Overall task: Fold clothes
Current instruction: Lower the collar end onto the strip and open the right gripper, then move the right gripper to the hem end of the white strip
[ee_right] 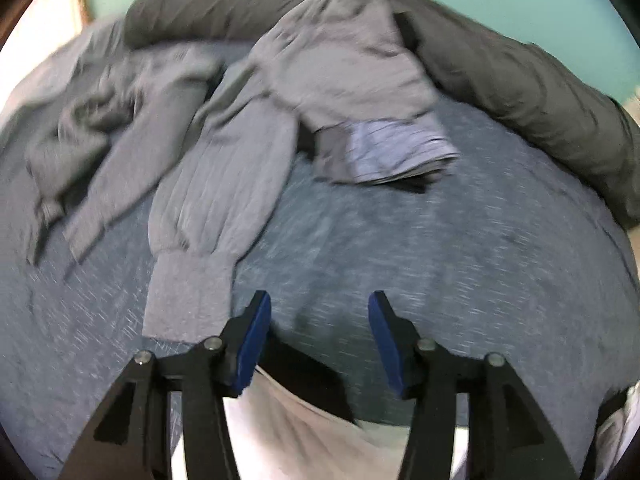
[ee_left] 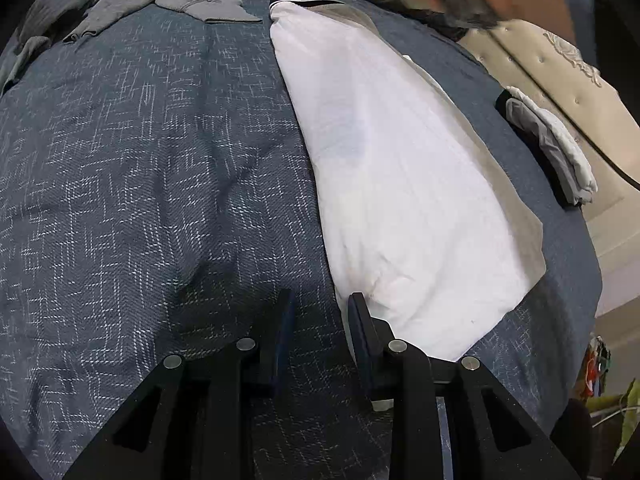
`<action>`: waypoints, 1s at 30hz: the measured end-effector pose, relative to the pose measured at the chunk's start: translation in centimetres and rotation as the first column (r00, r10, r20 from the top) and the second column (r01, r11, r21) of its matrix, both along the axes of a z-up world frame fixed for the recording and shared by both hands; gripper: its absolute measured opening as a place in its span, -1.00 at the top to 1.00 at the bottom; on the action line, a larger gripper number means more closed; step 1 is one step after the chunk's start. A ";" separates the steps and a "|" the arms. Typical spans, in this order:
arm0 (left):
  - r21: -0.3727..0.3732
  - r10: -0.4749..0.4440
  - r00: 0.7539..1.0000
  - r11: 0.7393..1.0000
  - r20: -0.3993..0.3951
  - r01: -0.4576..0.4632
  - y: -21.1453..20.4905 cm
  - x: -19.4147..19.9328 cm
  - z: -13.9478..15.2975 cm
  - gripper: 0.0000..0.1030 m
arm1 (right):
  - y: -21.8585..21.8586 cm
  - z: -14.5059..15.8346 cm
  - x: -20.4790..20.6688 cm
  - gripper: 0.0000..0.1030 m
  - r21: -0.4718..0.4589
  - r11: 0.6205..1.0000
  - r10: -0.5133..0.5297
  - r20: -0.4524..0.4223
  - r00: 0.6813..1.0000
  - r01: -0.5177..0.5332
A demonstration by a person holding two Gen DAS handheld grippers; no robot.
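Left wrist view: the left tongs (ee_left: pixel 320 300) hover low over the bed (ee_left: pixel 140 160) with their jaws partly spread and nothing between them; the right-hand pad sits just at the near corner of the white garment (ee_left: pixel 392 184), touching or nearly touching its edge, I cannot tell which. That garment lies flat in a long folded strip running away from the tongs, a beige layer (ee_left: pixel 516 208) showing along its far-right side and a dark band at its far end. It looks thin, light and limp; it should crease easily and slide on the woven cover, so I would take it by a corner or hem, pinching both layers together, and lift slowly so the fold does not fall open. Further off to the right sits a small stack of folded clothes (ee_left: pixel 560 148) at the edge of the bed, and at the far left a heap of grey clothes (ee_left: pixel 132 4).

Right wrist view, blurred: the right tongs (ee_right: pixel 320 308) are spread with empty jaws. The white garment's end (ee_right: pixel 304 432) lies beneath and behind them. Just left of the left pad is the ribbed cuff of a grey sweater (ee_right: pixel 208 208), stretching away; it looks thicker, heavier and stretchy, best gripped at the cuff or shoulder seam. Beyond lies a blue striped piece (ee_right: pixel 396 152), then a dark rolled duvet (ee_right: pixel 520 92).
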State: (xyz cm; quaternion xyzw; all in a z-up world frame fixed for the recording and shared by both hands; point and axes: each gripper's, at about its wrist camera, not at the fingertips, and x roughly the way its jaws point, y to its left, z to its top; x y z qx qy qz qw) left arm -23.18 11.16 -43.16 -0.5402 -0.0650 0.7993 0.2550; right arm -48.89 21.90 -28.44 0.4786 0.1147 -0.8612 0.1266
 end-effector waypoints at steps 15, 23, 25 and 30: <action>-0.018 -0.004 1.000 1.000 -0.006 0.004 1.6 -0.3 0.8 0.43 | 10.6 -3.6 6.7 0.14 -0.032 0.999 -0.026 0.151 0.988 0.031; -0.021 -0.015 1.000 1.000 -0.009 0.015 1.8 -0.5 0.8 0.43 | 10.4 -6.6 7.0 0.73 0.046 0.999 -0.019 0.155 0.988 0.012; -0.024 -0.017 1.000 1.000 -0.012 0.017 1.8 -0.4 0.8 0.43 | 10.1 -6.9 6.9 0.97 0.065 0.998 -0.011 0.146 0.989 0.002; -0.031 -0.018 1.000 0.999 -0.019 0.017 2.0 -0.4 0.8 0.43 | 11.9 -6.6 6.1 0.99 0.097 0.989 -0.119 0.080 0.990 0.111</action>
